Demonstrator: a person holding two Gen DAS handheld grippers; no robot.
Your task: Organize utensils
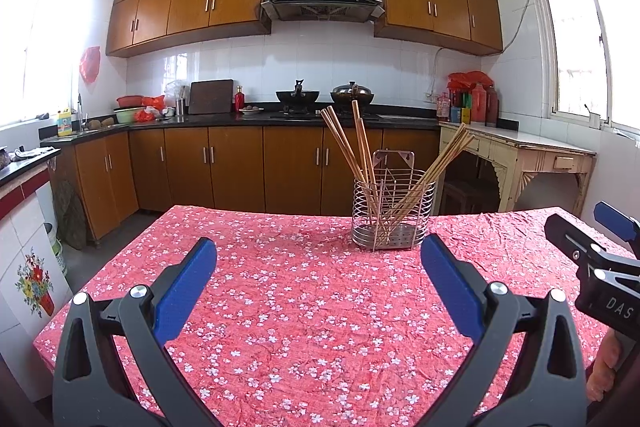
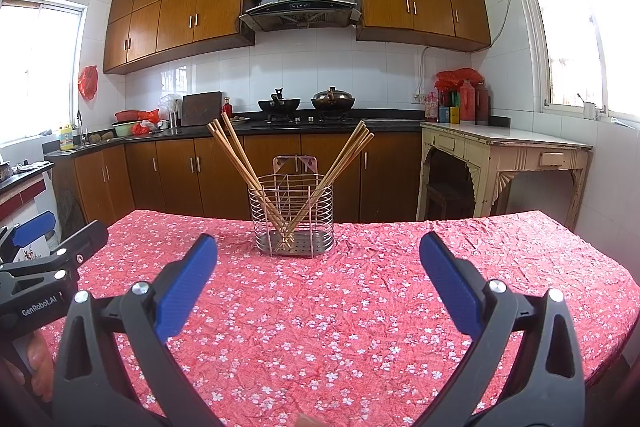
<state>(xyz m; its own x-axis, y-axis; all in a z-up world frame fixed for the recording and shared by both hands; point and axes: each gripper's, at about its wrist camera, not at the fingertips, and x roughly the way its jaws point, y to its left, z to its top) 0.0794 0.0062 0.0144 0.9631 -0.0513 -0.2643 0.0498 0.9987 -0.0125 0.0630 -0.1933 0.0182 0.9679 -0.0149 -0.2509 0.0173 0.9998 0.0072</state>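
- The left gripper (image 1: 319, 259) hovers over the pink floral tablecloth (image 1: 304, 327) with its blue fingers (image 1: 184, 291) spread wide and nothing between them.
- From the left wrist view, the wire utensil holder (image 1: 393, 211) stands on the cloth at about 1 o'clock, well ahead of the fingertips.
- Chopsticks (image 1: 347, 147) stand in it in two fans: one leaning toward 11 o'clock, the other (image 1: 448, 153) toward 1 o'clock.
- Counted, the left fan looks like five or six sticks, the right fan about four; they overlap too closely for a firm number.
- One holder, two grippers, and no loose utensil anywhere on the cloth in either view.
- The right gripper (image 2: 319, 259) also has its fingers (image 2: 452, 287) fully apart and empty; from its view the holder (image 2: 291, 217) sits near 12 o'clock, slightly left of centre.
- Each gripper shows at the edge of the other's view, so they sit side by side at the near edge of the table.
- Judging by this, the task looks essentially finished: every visible chopstick (image 2: 236, 151) is already in the holder.
- What could remain is tidying the splayed sticks into one bundle, if that is wanted.
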